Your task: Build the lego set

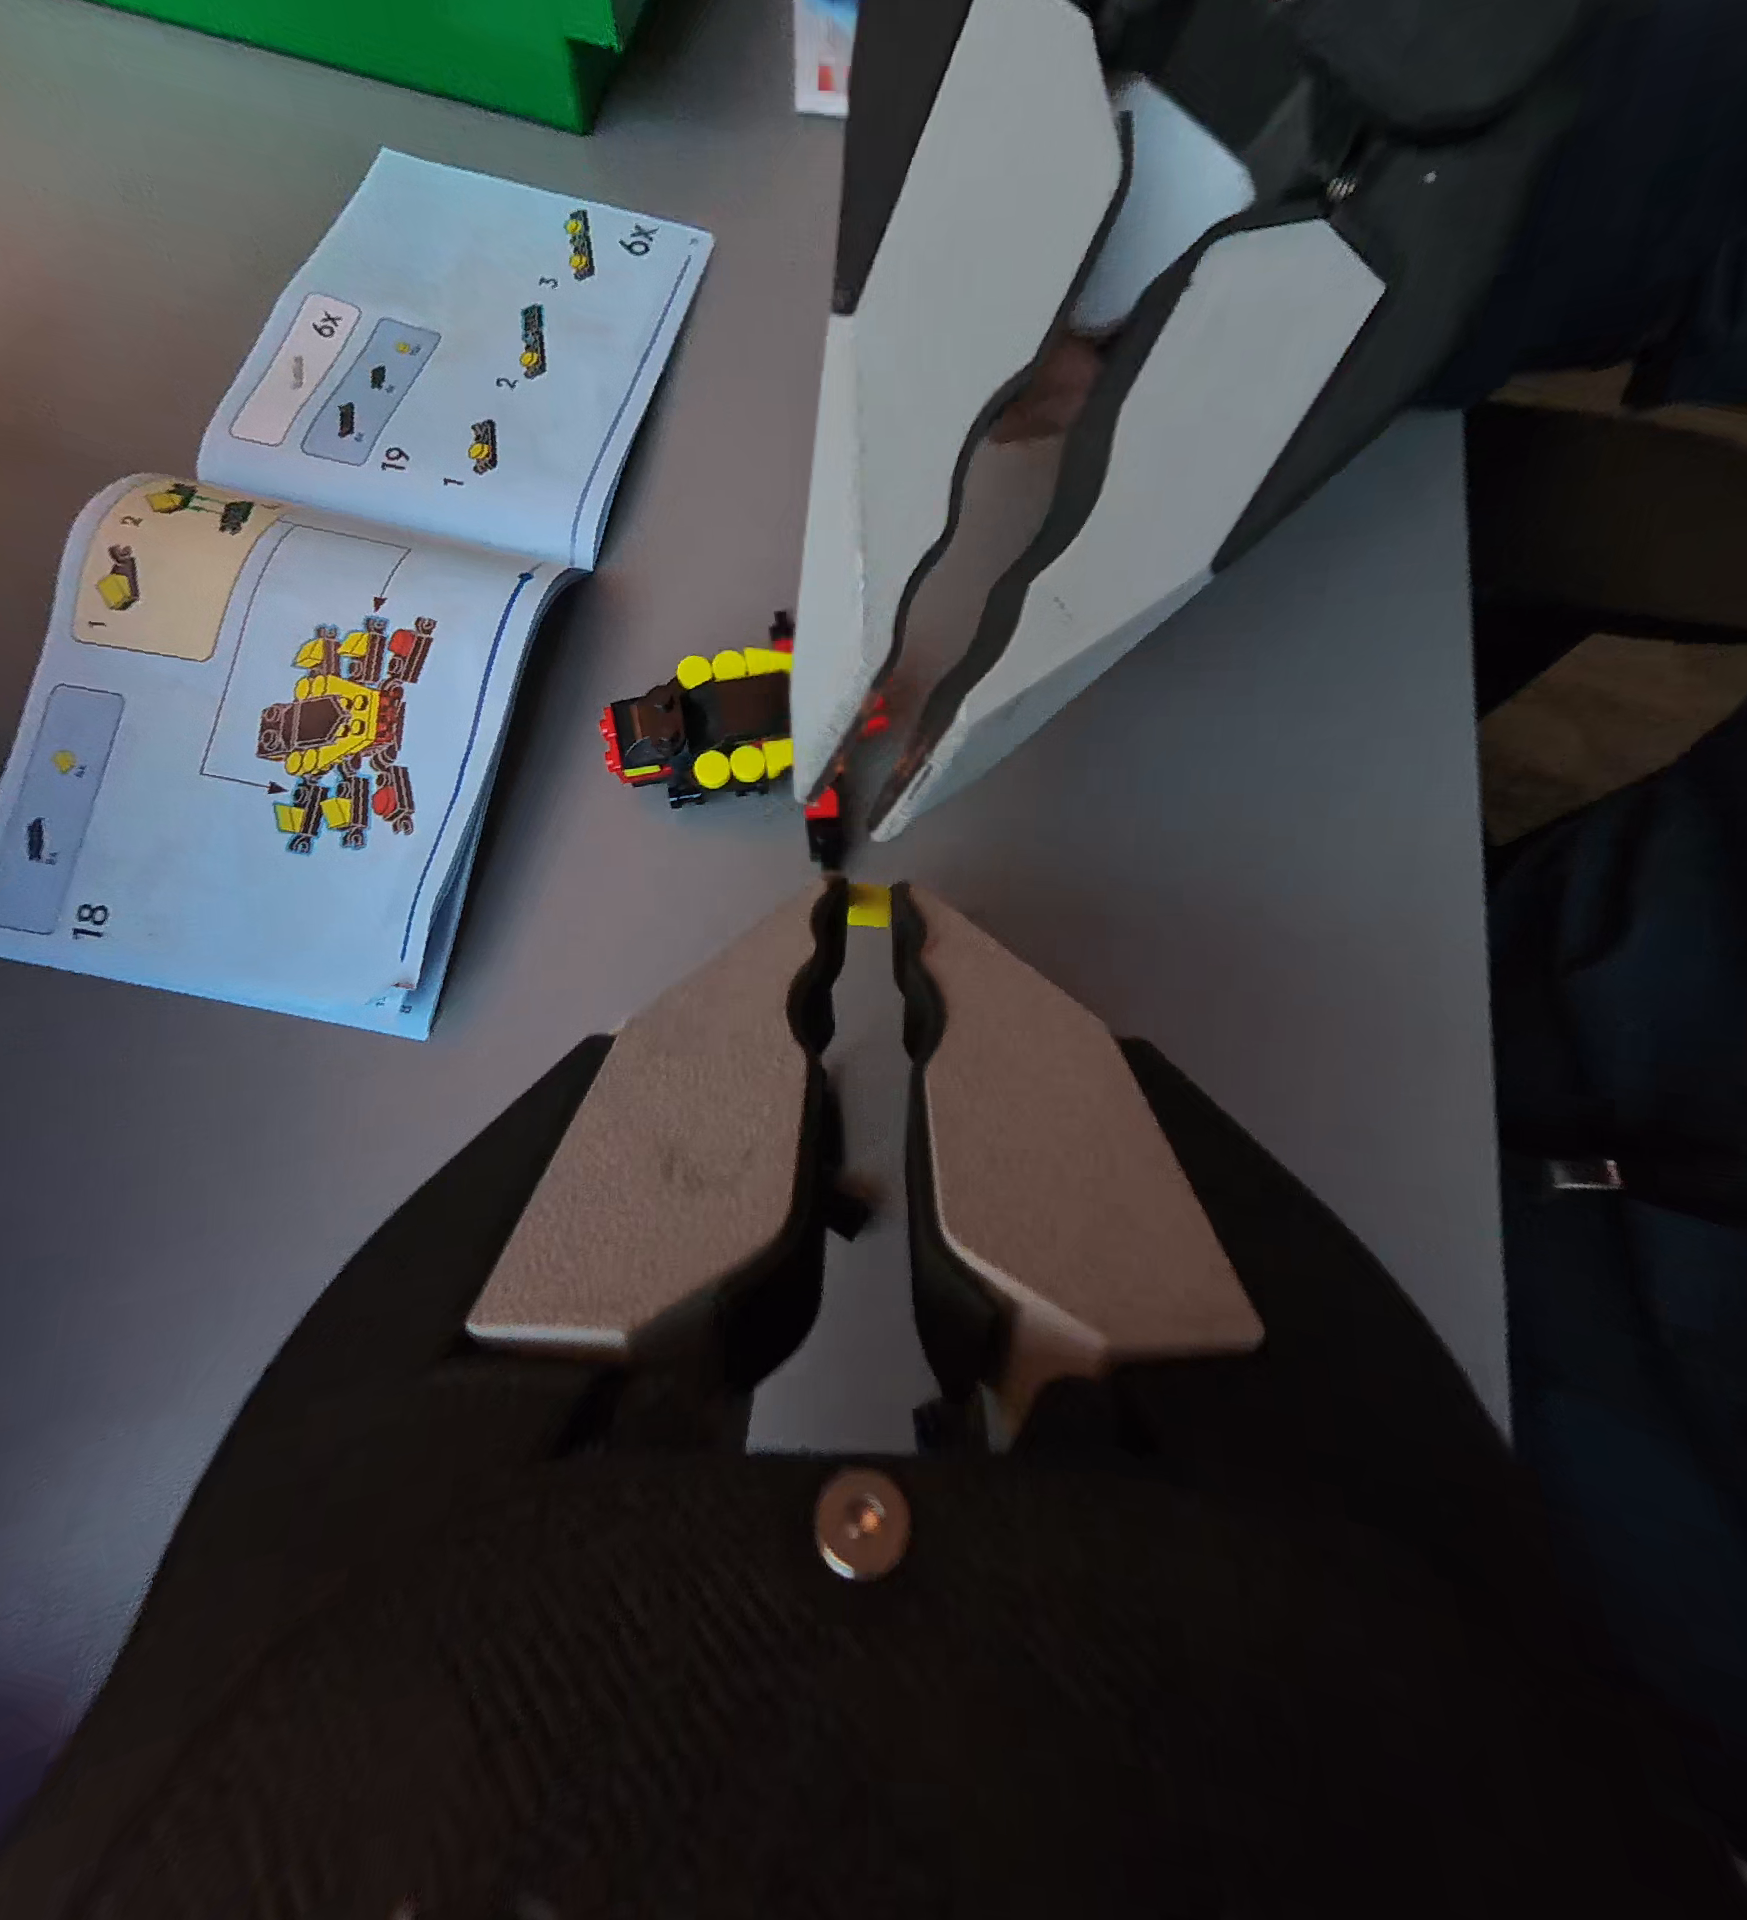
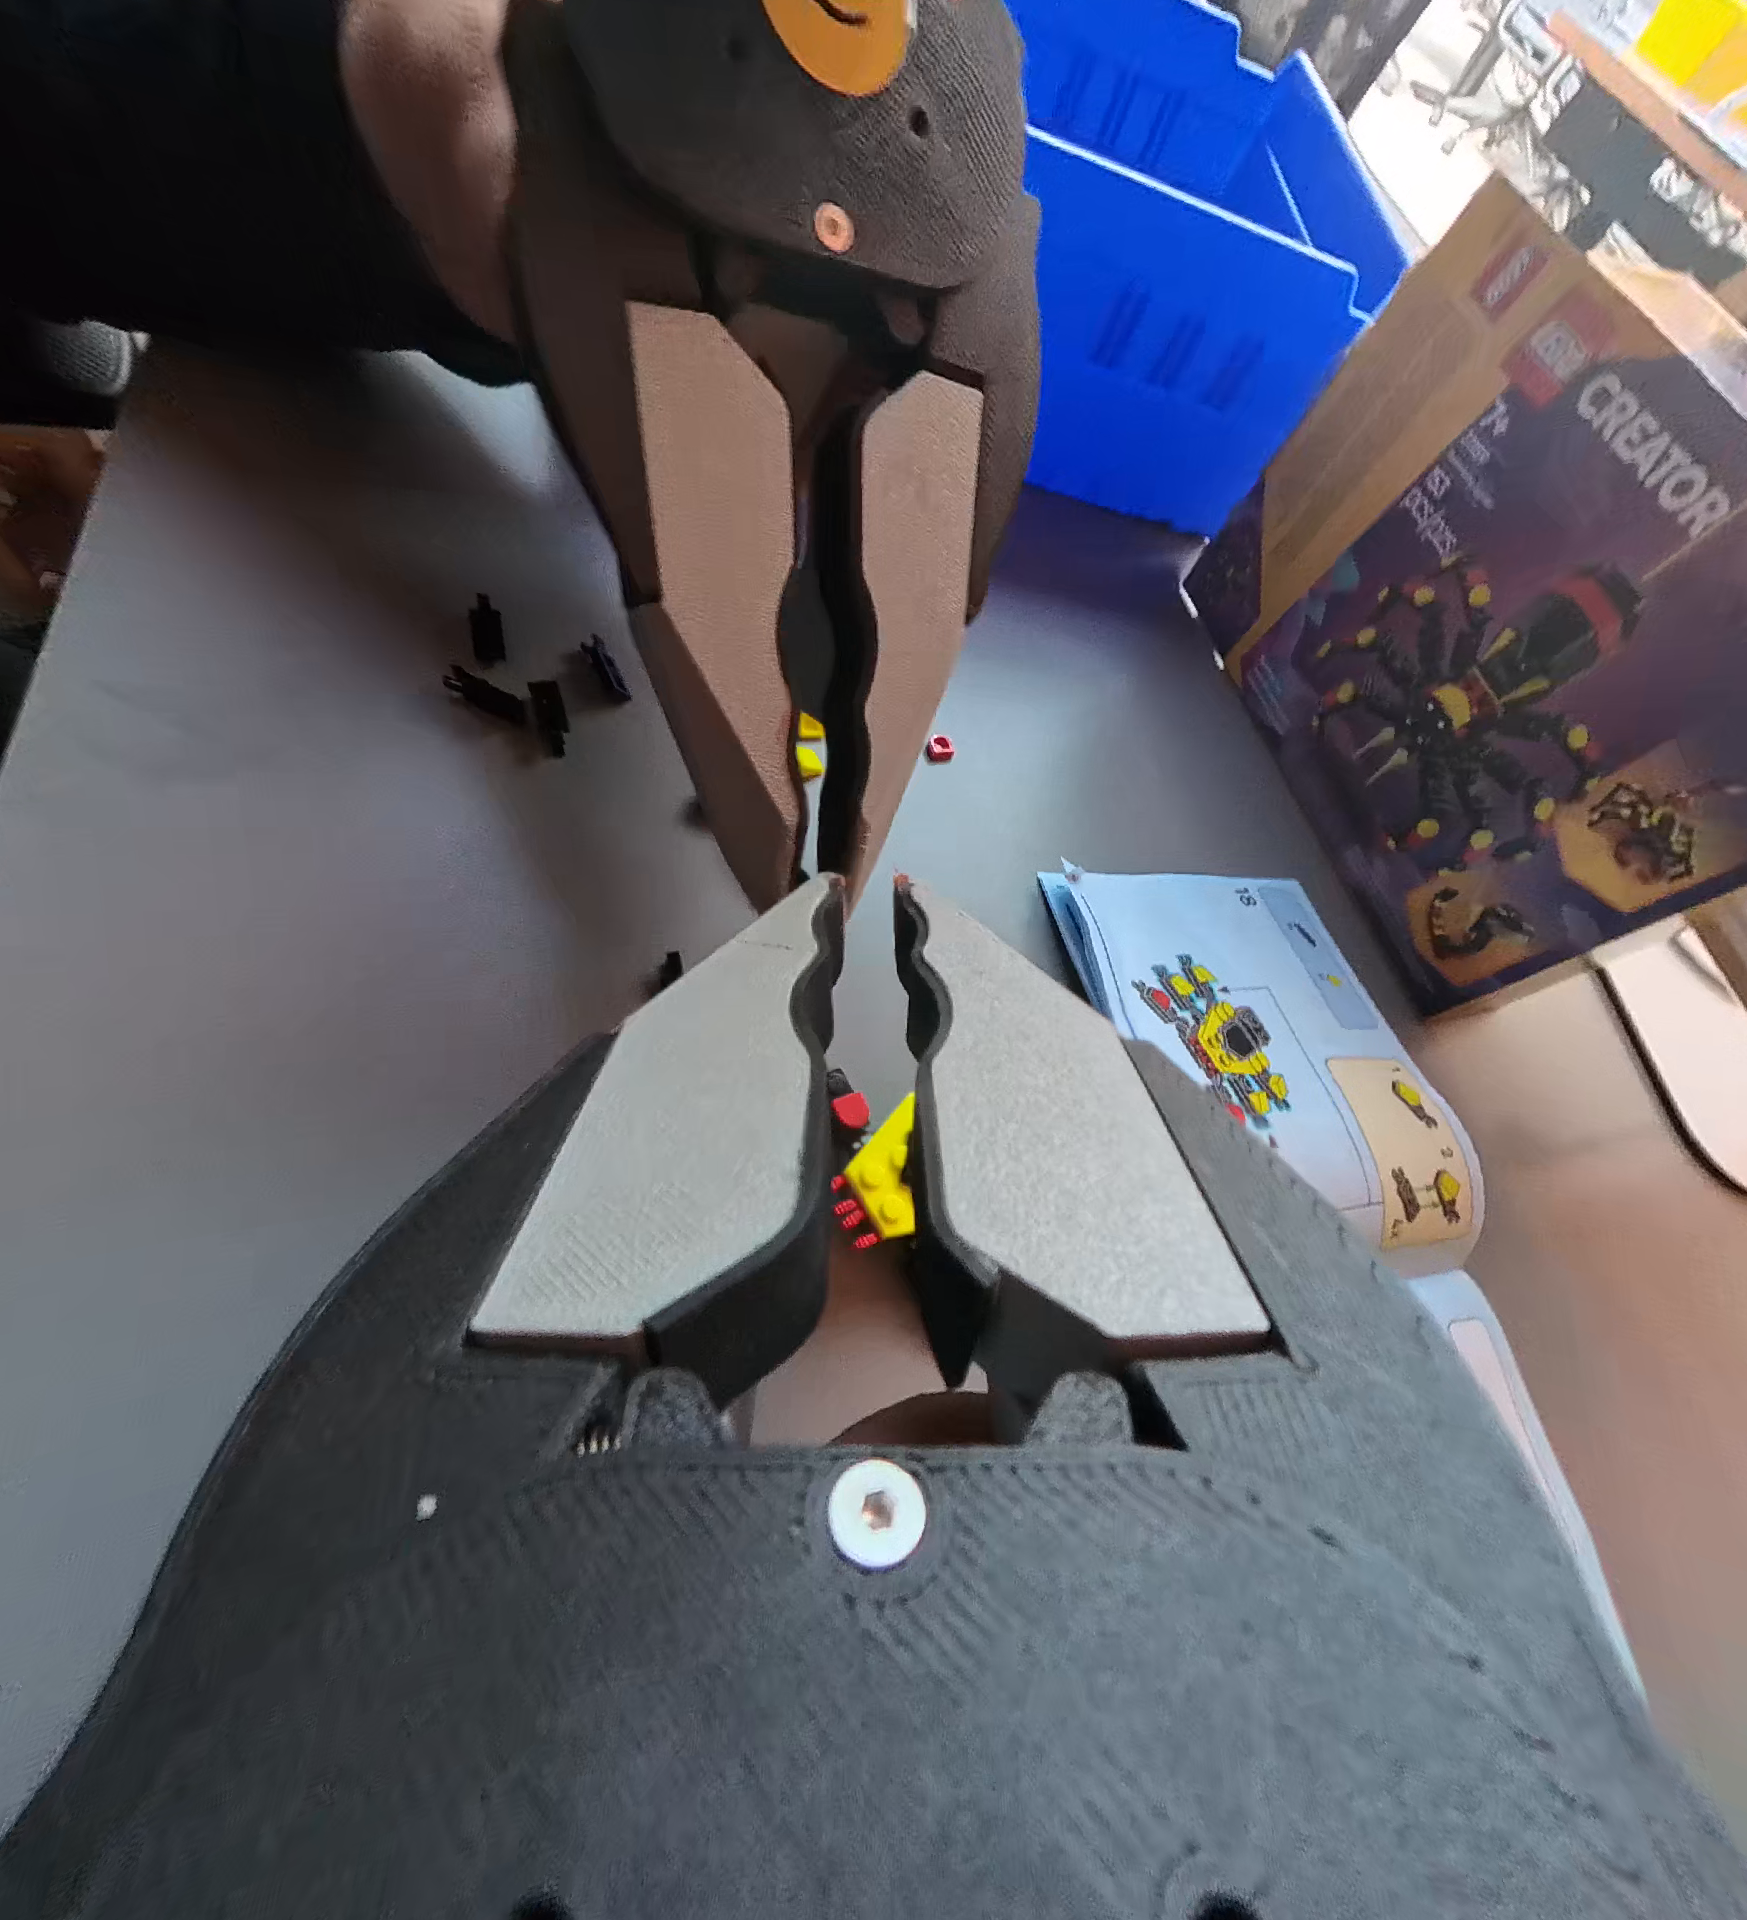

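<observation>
The part-built spider model (image 1: pixel 713 727), brown and black with yellow studs and red bits, sits low over the grey table (image 1: pixel 1212 831). My right gripper (image 1: pixel 848 810) comes down from above and is shut on the model's near end. In the right wrist view the model (image 2: pixel 879 1174) shows between my right gripper's (image 2: pixel 864 883) fingers. My left gripper (image 1: pixel 864 894) is shut on a small yellow piece (image 1: pixel 867 906), held tip to tip against a red and black part (image 1: pixel 825 826) of the model. The left gripper (image 2: pixel 827 862) also shows from above in the right wrist view.
An open instruction booklet (image 1: pixel 329 644) lies left of the model, also in the right wrist view (image 2: pixel 1264 1039). Several loose black pieces (image 2: pixel 536 686), yellow pieces (image 2: pixel 809 748) and a red piece (image 2: pixel 940 746) lie behind the left gripper. The set's box (image 2: pixel 1523 675), blue bins (image 2: pixel 1160 312) and a green box (image 1: pixel 433 52) stand around. My left and right fingertips are right by each other.
</observation>
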Available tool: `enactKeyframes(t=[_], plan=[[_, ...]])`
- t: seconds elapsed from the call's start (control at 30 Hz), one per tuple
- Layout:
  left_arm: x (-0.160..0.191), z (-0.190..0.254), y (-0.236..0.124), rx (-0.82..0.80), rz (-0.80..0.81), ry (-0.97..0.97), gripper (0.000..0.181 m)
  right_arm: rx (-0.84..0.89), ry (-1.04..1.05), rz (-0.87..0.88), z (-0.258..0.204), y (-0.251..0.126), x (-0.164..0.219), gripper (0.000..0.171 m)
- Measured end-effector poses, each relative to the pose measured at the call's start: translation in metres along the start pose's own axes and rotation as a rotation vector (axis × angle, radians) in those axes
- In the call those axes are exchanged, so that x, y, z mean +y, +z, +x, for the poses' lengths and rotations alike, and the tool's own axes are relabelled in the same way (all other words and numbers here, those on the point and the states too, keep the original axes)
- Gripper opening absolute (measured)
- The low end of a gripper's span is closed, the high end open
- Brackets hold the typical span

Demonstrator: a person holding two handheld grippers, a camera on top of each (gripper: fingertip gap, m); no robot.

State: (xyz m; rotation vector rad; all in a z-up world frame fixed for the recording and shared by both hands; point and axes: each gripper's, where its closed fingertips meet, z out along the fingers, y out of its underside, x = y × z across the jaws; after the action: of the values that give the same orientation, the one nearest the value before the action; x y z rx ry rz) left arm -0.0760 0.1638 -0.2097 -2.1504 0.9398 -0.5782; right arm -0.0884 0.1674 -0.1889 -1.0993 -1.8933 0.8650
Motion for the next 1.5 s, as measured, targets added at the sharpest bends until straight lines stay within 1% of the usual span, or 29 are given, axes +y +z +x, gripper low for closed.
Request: enactKeyframes(t=[0.13,0.2,0.3,0.47,0.6,0.7,0.83,0.93,1.03,1.17,1.3,1.37,1.5], plan=[[-0.005,0.004,-0.005,0.06,0.039,-0.035,0.005,-0.077,-0.066,0.046,-0.012,-0.007,-0.007,0.006],[-0.006,0.009,-0.007,0.079,0.041,0.002,0.005,-0.082,-0.099,0.076,-0.013,-0.012,-0.011,0.006],[-0.006,0.011,-0.008,0.049,0.03,0.073,0.006,-0.102,-0.156,0.11,-0.02,-0.018,-0.017,0.006],[-0.006,0.022,-0.008,0.086,0.026,0.105,0.005,-0.109,-0.284,0.082,-0.032,-0.014,-0.012,0.006],[-0.003,0.022,-0.006,0.086,0.01,0.106,0.005,-0.075,-0.328,0.029,-0.03,-0.008,-0.003,0.005],[-0.005,0.012,-0.007,0.009,0.013,0.138,0.006,-0.041,-0.248,-0.007,-0.017,-0.007,0.001,0.001],[-0.022,-0.004,-0.015,-0.221,0.08,0.315,0.006,-0.001,-0.093,-0.012,0.003,-0.008,0.003,0.002],[-0.037,-0.001,-0.023,-0.337,0.145,0.452,0.006,-0.018,0.04,0.028,0.011,-0.012,-0.002,0.003],[-0.039,-0.008,-0.025,-0.465,0.119,0.563,0.006,-0.05,0.139,0.091,0.014,-0.017,-0.011,0.002],[-0.033,-0.009,-0.016,-0.5,0.064,0.613,0.006,-0.086,0.225,0.12,0.014,-0.019,-0.015,0.001],[-0.037,-0.012,-0.018,-0.561,0.076,0.648,0.006,-0.114,0.319,0.09,0.014,-0.013,-0.008,0.001],[-0.04,-0.015,-0.022,-0.632,0.07,0.699,0.006,-0.137,0.353,0.103,0.012,-0.012,-0.009,0.001],[-0.041,-0.015,-0.023,-0.663,0.066,0.736,0.006,-0.165,0.408,0.139,0.011,-0.014,-0.016,0.001]])
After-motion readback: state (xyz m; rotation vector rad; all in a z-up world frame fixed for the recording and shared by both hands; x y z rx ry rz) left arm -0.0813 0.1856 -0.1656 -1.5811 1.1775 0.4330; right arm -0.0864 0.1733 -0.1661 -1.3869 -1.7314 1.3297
